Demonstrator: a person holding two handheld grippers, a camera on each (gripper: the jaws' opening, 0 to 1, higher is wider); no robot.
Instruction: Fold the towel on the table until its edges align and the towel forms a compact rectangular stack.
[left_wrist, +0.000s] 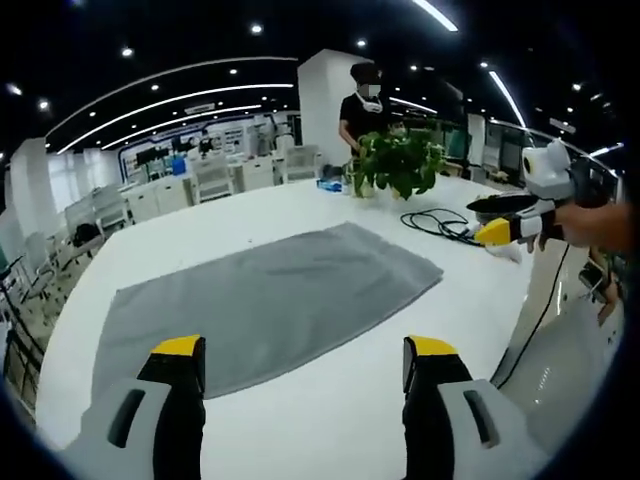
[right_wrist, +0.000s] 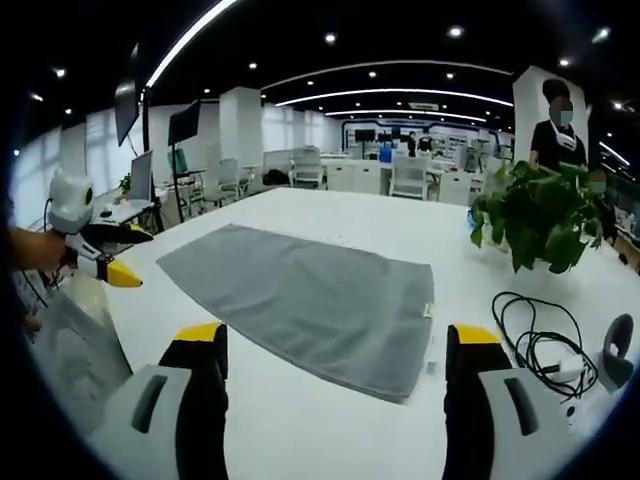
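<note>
A grey towel (left_wrist: 270, 305) lies spread flat in one layer on the white table (left_wrist: 330, 420), its long side running from near left to far right. My left gripper (left_wrist: 305, 352) hovers open above the table's near edge, just short of the towel's long edge, with nothing between its yellow-tipped jaws. Off the towel's right end, a hand holds my right gripper (left_wrist: 497, 220) above the table. In the right gripper view the towel (right_wrist: 310, 300) lies ahead of my open, empty right gripper (right_wrist: 335, 338), and my left gripper (right_wrist: 120, 256) hangs at the far left, apart from the cloth.
A potted plant (left_wrist: 400, 165) (right_wrist: 540, 215) stands on the table beyond the towel. A coiled black cable (left_wrist: 435, 222) (right_wrist: 535, 340) lies near the towel's end. A person (left_wrist: 365, 105) stands behind the plant. Chairs and desks (left_wrist: 210, 180) line the room behind.
</note>
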